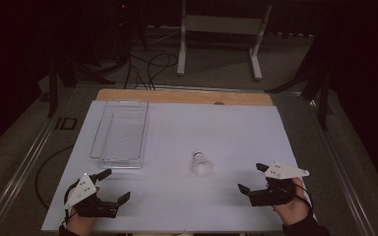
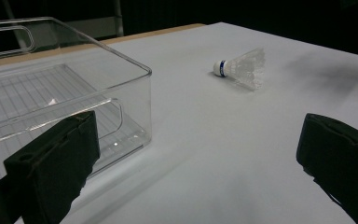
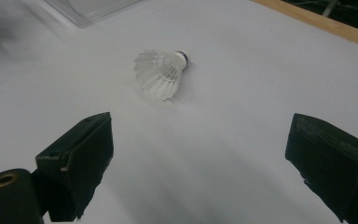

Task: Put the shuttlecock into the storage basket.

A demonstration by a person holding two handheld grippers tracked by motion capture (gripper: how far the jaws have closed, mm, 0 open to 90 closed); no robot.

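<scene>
High view: white tabletop (image 1: 226, 132) with a bare wood strip along its far edge; dark room beyond, grey floor with loose cables (image 1: 147, 66) and a white metal stand (image 1: 221, 29).

Left gripper (image 1: 112, 186) sits at the near left corner of the tabletop, held by a hand (image 1: 78, 221); its jaws are spread wide with nothing between them. Right gripper (image 1: 253, 178) sits at the near right, held by the other hand (image 1: 293, 209); its jaws are likewise spread and empty.

Clear bin (image 1: 120, 132) stands just ahead of the left gripper, its long axis running away from the person. It looks empty. In the left gripper view its near corner (image 2: 147, 74) rises just beyond the left jaw.

Shuttlecock (image 1: 202, 162) lies on its side on the tabletop, ahead of and between the two grippers, well apart from both, and off to the right of the bin. Its long axis runs roughly near to far: cork end away from the person, skirt toward them.

Left gripper view: shuttlecock (image 2: 242, 67) ahead and right of centre, cork with a blue band pointing left.

Right gripper view: shuttlecock (image 3: 161, 72) ahead and left of centre, cork pointing up-right, skirt toward the left jaw.
</scene>
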